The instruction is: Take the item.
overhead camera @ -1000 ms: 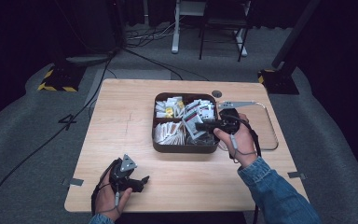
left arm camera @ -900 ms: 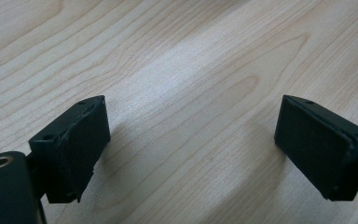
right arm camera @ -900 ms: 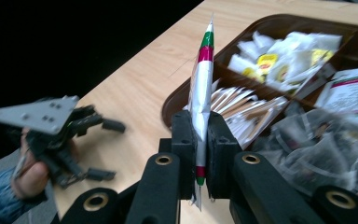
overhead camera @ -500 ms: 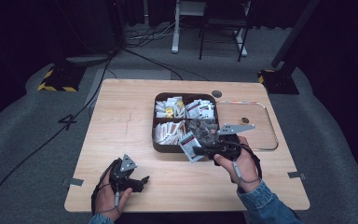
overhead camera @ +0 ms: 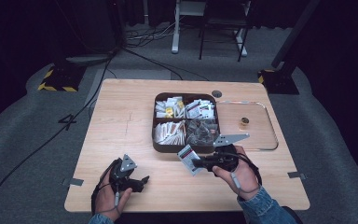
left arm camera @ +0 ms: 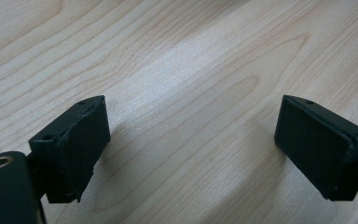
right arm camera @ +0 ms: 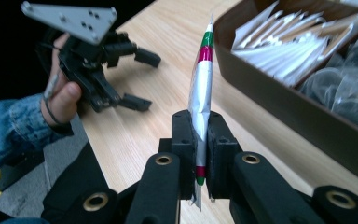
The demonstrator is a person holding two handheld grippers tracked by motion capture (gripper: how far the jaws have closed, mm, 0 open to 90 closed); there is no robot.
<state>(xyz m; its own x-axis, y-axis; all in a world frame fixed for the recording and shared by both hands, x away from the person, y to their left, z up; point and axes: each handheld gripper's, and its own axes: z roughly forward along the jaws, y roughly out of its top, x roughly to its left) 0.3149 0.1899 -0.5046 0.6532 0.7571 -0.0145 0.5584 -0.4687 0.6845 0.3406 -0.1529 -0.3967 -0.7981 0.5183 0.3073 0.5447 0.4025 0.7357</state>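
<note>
Wooden table (overhead camera: 121, 116) carries a brown divided tray (overhead camera: 154, 140) of packets. Right gripper (overhead camera: 196, 162) is clamped on a silver packet (overhead camera: 186, 157), held off the table just in front of the tray. Left gripper (overhead camera: 142, 183) idles with jaws apart near the front edge. Step looks like carry-out; next move probably needs a set-down spot.

A flat silver sachet (right arm camera: 200, 100) with red and green bands stands edge-on, pinched above the table.

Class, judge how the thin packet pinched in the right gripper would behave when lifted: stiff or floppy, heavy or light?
The packet is probably light, since the right gripper holds its lower end and it stands upright. It looks thin and slightly bowed, so likely bendy. Its shiny wrapper may slip.
</note>
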